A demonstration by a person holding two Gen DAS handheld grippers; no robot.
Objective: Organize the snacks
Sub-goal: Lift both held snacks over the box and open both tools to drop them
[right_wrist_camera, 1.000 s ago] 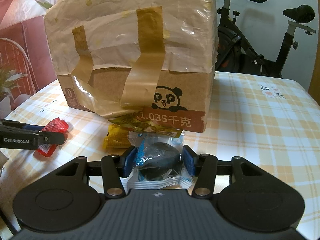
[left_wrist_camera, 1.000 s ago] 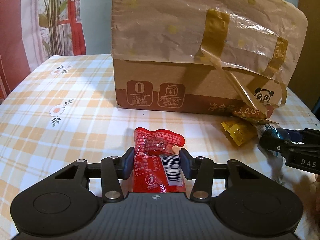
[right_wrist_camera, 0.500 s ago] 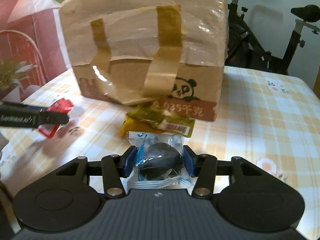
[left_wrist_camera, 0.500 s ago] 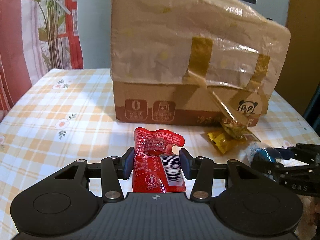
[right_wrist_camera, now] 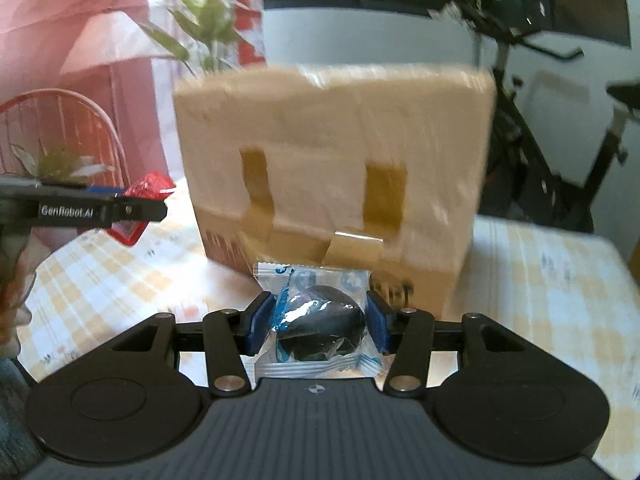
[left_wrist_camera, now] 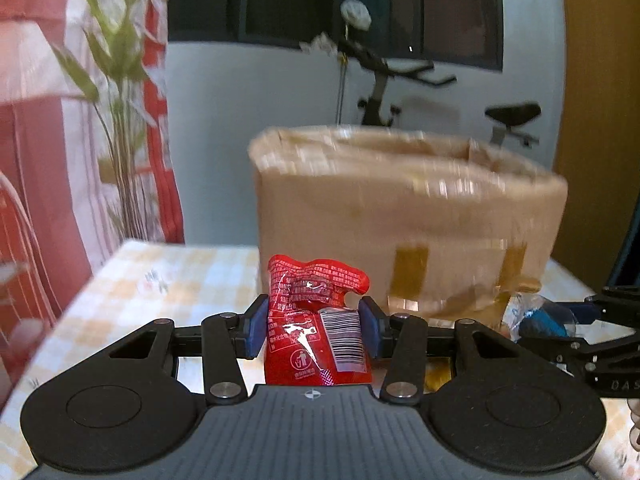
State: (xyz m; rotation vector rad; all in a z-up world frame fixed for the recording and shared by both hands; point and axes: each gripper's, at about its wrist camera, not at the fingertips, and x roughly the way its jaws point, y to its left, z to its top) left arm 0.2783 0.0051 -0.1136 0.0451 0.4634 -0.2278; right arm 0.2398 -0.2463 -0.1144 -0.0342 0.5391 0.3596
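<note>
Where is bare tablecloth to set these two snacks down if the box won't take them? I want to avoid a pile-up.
Bare checked tablecloth lies right of the cardboard box, and more left of it. Crowded: the strip before the box, where both grippers hold the red packet and the clear-wrapped dark snack.

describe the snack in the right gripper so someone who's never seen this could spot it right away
Find the big taped cardboard box on the checked tablecloth. Just in front of it the right gripper holds a small packet between its blue jaws. It is a clear wrapper with white and blue print over a dark round lump, unlike the red pouch in the left gripper.
</note>
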